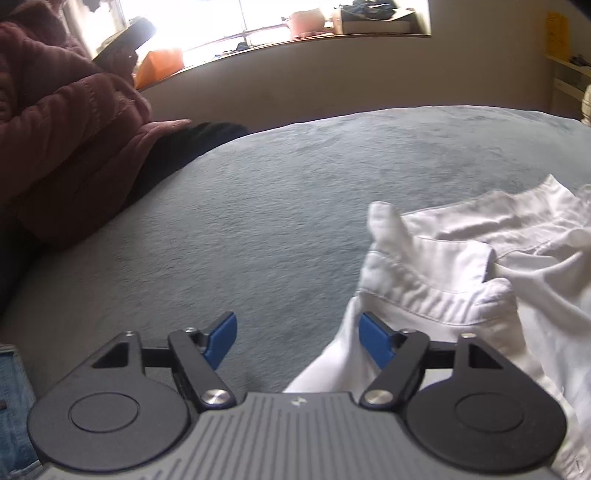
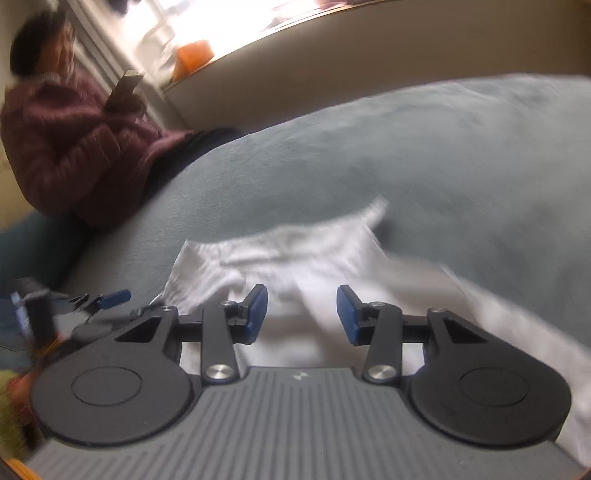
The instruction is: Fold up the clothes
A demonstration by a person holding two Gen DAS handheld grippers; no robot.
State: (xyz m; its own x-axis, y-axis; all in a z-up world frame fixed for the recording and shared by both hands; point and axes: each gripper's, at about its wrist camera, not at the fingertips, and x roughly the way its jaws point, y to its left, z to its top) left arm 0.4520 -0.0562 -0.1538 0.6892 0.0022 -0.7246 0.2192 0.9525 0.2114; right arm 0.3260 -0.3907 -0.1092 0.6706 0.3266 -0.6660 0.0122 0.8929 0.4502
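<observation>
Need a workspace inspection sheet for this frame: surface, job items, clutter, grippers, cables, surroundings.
Surface: grey-blue blanket over a bed, mostly bare.
Job's things: white shirt, crumpled, collar up, lying at the right side in the left wrist view.
Clutter: jeans at the left edge.
Grippers: left hand-held gripper open, its right pad against the shirt; right hand-held gripper open above the shirt, view blurred.
Cables: nothing seen.
Surroundings: seated person in maroon jacket holding a phone; bright window with cluttered sill.
</observation>
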